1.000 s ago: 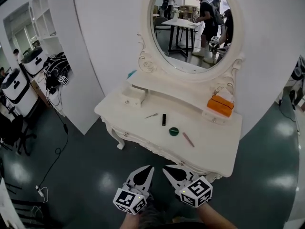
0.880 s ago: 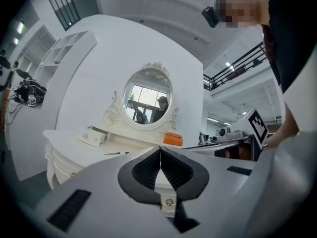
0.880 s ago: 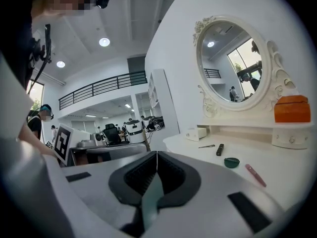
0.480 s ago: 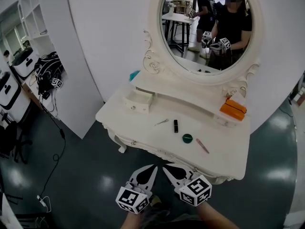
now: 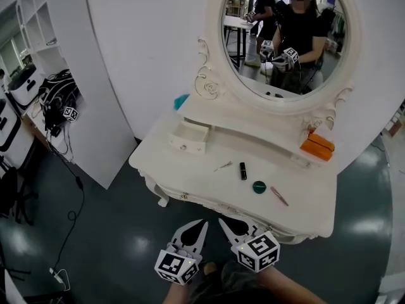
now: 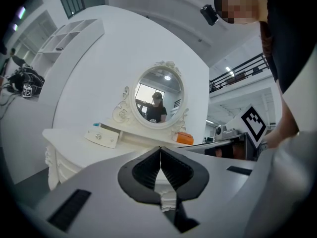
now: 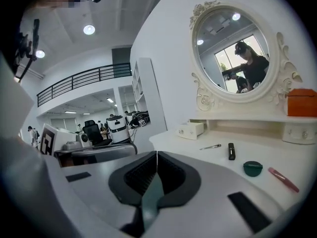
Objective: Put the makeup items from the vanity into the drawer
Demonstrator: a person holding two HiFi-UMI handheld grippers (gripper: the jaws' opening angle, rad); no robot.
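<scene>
Four makeup items lie on the white vanity surface (image 5: 177,170), none of them in the drawer yet. Left to right in the head view:
- thin silver tool (image 5: 223,166), lying slantwise
- black tube (image 5: 243,171), lying on its side just beside the silver tool
- round green compact (image 5: 259,186), near the tube, not touching it
- pink stick (image 5: 279,196), lying slantwise, nearest the surface's right end

Drawer (image 5: 190,138): a small white one with a round knob, set in the raised shelf at the back left. It is pulled out and its inside faces up. Its contents cannot be made out. An orange box (image 5: 317,146) sits at the shelf's right end. An oval mirror (image 5: 288,37) stands above the shelf and reflects a person holding two grippers.

Left gripper (image 5: 204,221): jaws clenched, tips meeting, nothing between them. In its own view the tips (image 6: 160,148) touch in front of the vanity, with the drawer (image 6: 101,135) to the left beyond them.

Right gripper (image 5: 221,220): jaws clenched as well, tips meeting (image 7: 156,152), nothing held. Its own view shows the silver tool (image 7: 210,147), tube (image 7: 231,151), compact (image 7: 252,168) and stick (image 7: 283,179) on the surface to the right, well apart from the jaws.

Both grippers sit side by side over the dark floor (image 5: 126,233), in front of the vanity's front edge, touching nothing.
</scene>
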